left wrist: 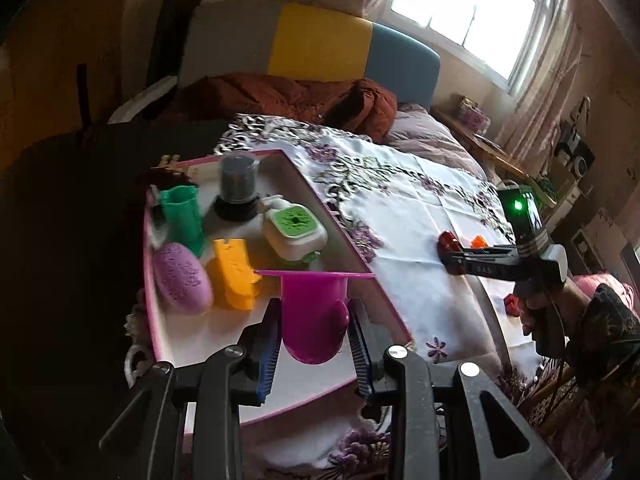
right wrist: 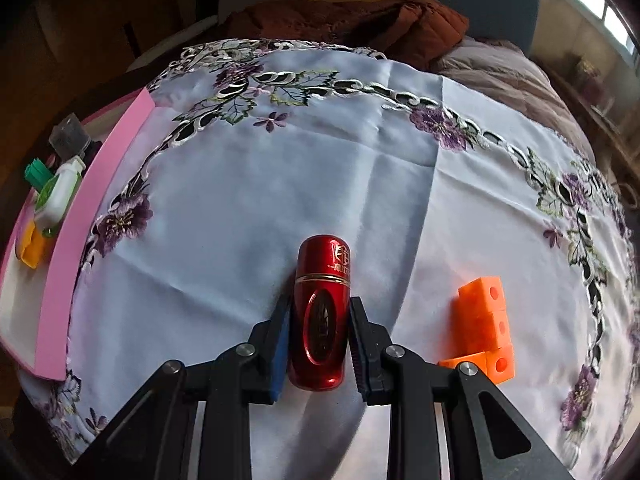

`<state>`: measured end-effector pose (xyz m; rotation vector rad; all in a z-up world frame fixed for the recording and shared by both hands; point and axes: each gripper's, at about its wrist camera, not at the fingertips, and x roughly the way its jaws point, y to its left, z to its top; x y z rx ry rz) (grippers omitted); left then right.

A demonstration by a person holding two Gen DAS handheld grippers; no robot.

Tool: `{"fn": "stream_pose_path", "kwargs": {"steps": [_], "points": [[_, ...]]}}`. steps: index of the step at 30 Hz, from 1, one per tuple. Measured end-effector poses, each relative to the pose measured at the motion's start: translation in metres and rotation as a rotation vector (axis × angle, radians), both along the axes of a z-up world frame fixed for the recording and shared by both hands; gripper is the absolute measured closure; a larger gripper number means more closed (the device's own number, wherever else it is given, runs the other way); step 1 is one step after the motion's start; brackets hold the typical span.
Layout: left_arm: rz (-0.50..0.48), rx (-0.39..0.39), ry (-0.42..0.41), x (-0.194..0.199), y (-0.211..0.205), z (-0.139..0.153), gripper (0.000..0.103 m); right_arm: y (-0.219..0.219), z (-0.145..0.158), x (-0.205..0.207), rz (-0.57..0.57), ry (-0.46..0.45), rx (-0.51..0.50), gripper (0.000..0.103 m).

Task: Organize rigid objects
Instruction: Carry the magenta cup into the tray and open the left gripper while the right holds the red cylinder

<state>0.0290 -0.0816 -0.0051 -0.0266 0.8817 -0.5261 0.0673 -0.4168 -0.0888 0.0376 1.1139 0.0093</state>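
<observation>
The magenta cup (left wrist: 314,316) is clenched in the left claw (left wrist: 314,344) over the pink tray's (left wrist: 384,300) near end. The red bottle (right wrist: 320,316), lying mid-desk beside orange blocks (right wrist: 482,324), is gripped by the right claw (right wrist: 319,344).

Daylight is admitted through a blown-out window (left wrist: 472,4) at upper right. The white embroidered tablecloth (right wrist: 256,208) is brightly lit, while the left side is lost in shadow. Fisheye bending and dark vignetting are seen at the edges; slight motion blur is noticed.
</observation>
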Motion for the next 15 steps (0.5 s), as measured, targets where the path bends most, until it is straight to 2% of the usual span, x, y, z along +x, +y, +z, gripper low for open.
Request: {"fn": "stream_pose_path", "kwargs": {"steps": [7, 12, 15], "points": [[0.093, -0.014, 0.022, -0.002, 0.047, -0.002, 0.071, 0.006, 0.001, 0.0, 0.036, -0.022, -0.06, 0.075], [0.162, -0.046, 0.09, -0.002, 0.078, -0.016, 0.071, 0.008, 0.001, 0.0, 0.046, -0.027, -0.079, 0.075], [0.168, -0.079, 0.126, 0.0, 0.08, -0.023, 0.071, 0.01, 0.001, -0.001, 0.049, -0.031, -0.09, 0.075]]}}
